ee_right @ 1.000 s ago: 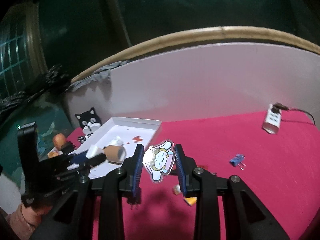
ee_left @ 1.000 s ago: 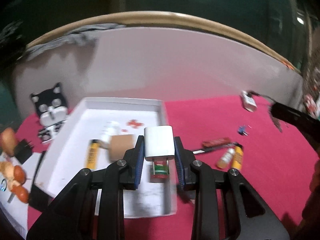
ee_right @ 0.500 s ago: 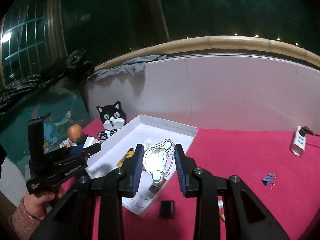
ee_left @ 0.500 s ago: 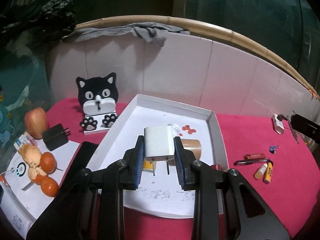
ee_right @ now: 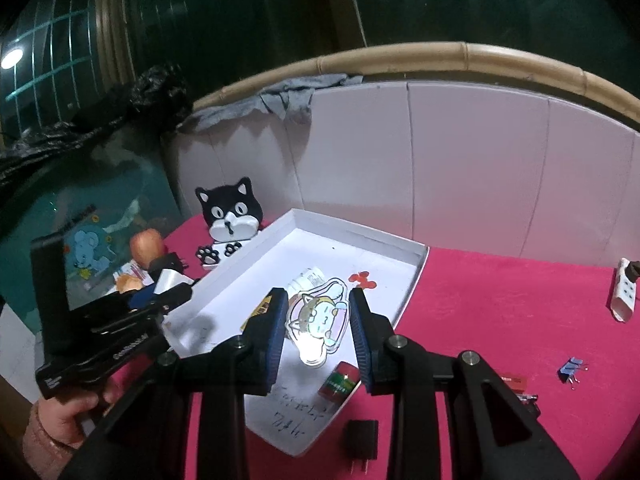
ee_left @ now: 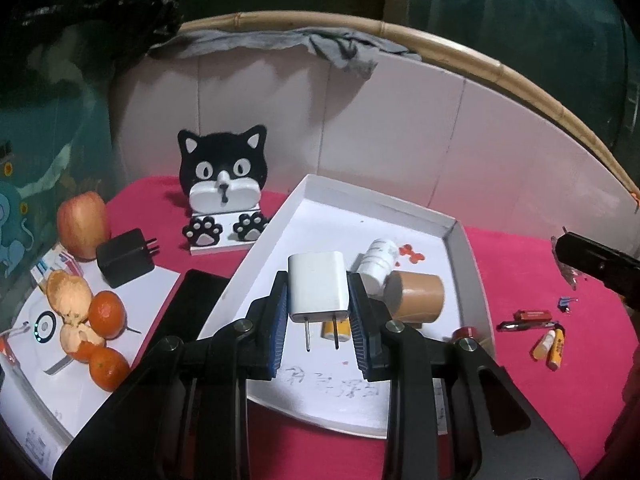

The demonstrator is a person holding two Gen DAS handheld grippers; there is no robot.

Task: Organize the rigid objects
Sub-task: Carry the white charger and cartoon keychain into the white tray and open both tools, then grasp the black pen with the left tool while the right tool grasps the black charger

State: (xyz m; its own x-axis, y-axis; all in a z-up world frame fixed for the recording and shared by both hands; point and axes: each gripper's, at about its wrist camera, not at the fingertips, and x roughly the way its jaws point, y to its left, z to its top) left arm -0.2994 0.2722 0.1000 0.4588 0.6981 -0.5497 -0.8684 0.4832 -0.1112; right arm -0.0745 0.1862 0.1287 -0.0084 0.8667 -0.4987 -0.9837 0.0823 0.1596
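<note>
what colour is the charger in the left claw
White, with two metal prongs pointing down; the charger shows best in the left wrist view.

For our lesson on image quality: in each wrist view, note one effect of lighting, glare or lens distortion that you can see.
Left wrist view: the fisheye bends the bamboo rail into an arc, and the corners go black. Right wrist view: glare whitens the lower end of the cartoon sticker held in the right gripper, and a lamp glows against the dark background.

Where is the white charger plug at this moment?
In the left wrist view, the white charger plug is held between the left tongs, prongs down, above the white tray.
</note>
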